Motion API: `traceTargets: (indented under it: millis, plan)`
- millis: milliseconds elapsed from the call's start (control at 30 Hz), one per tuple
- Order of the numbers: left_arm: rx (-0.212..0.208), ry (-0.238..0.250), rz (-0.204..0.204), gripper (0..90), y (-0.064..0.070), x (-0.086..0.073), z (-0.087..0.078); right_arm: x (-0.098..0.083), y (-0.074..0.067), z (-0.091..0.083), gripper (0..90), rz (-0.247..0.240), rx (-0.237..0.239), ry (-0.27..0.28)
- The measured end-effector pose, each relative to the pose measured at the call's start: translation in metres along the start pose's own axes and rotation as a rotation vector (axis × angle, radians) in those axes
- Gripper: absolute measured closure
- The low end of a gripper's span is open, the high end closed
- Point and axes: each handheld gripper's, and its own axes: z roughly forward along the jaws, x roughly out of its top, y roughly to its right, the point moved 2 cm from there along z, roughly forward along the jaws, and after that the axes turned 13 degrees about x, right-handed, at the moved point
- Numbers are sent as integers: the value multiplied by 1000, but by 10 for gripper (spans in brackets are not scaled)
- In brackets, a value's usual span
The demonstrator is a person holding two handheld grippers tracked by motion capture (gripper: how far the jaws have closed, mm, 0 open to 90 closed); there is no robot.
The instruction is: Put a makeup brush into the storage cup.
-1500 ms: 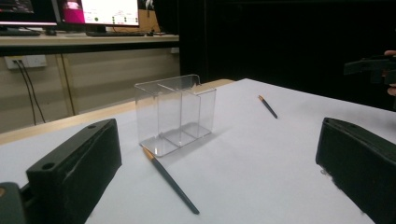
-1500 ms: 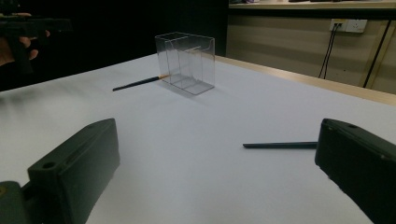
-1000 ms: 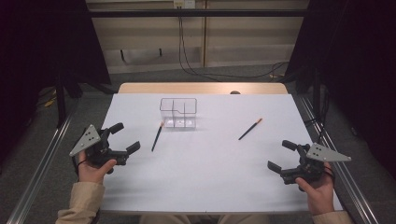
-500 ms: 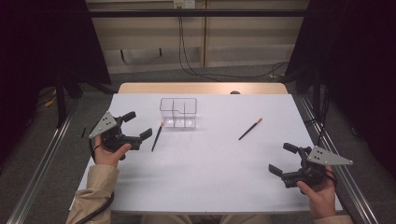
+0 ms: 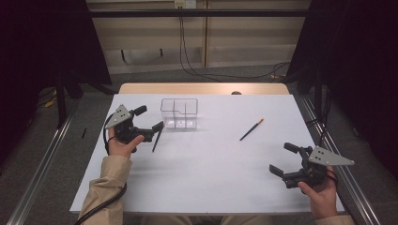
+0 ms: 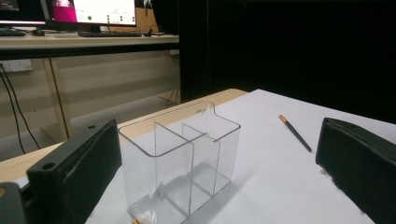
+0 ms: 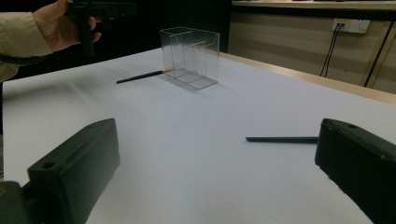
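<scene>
While the left gripper (image 5: pixel 149 123) hangs with its jaws spread wide over the near pencil (image 5: pixel 156 139) lying just left of the clear organiser (image 5: pixel 179 112), it should drop straight, straddle mid-shaft and pinch; the right gripper (image 5: pixel 281 159) waits open.

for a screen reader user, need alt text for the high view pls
The left hand-held gripper, jaws open, hovers by a dark pencil beside a clear plastic divided box on a white table. The right hand-held gripper waits open; another dark pencil lies apart.
</scene>
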Motion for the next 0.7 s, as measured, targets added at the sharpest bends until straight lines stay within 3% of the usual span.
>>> traceTargets:
  millis: [333,533,700]
  plan:
    - [6,-19,-7,1,-3,-4,9,1,0,1,0,-3,6,-1]
    - [23,-87,11,1,-5,-7,14,1,0,2,0,-5,7,0]
    - [32,-150,3,1,-7,-7,16,1,0,2,0,-5,12,-3]
